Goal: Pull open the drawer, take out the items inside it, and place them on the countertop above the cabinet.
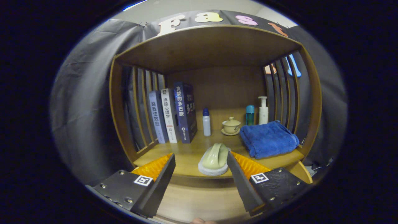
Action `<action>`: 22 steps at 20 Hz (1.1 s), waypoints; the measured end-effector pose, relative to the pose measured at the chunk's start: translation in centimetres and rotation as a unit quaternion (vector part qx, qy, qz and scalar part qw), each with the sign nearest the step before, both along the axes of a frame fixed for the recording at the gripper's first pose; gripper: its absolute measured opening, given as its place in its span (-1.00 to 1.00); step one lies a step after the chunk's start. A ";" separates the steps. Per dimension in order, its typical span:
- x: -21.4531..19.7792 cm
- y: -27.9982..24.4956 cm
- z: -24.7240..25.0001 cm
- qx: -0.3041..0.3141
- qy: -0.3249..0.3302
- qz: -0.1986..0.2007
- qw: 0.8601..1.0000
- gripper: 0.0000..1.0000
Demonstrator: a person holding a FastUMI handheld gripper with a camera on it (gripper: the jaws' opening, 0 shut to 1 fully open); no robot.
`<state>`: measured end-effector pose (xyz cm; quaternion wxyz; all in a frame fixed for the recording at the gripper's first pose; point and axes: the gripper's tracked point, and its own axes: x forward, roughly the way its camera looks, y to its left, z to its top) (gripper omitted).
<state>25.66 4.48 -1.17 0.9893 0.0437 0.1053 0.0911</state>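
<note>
Between the spread fingers of the hand-held gripper [200, 165], a pale scrubbing brush [214, 158] sits on the wooden surface [186, 154], right fingertip just beside it, nothing pinched. Looks like that item's already placed up top, near the blue towel [267, 138]. Can't see the drawer, so no idea what's left.

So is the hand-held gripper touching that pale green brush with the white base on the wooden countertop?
Cannot tell. In the gripper view the open hand-held gripper straddles the pale green brush; its right finger overlaps the brush's edge, while the left finger stands clearly apart.
</note>
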 end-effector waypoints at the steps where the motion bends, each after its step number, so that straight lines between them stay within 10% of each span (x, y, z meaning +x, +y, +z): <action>1: -0.9 0.1 0.3 0.012 0.004 0.006 1.000 0.98; 22: -6.2 -3.4 3.2 0.042 -0.016 0.011 0.999 0.98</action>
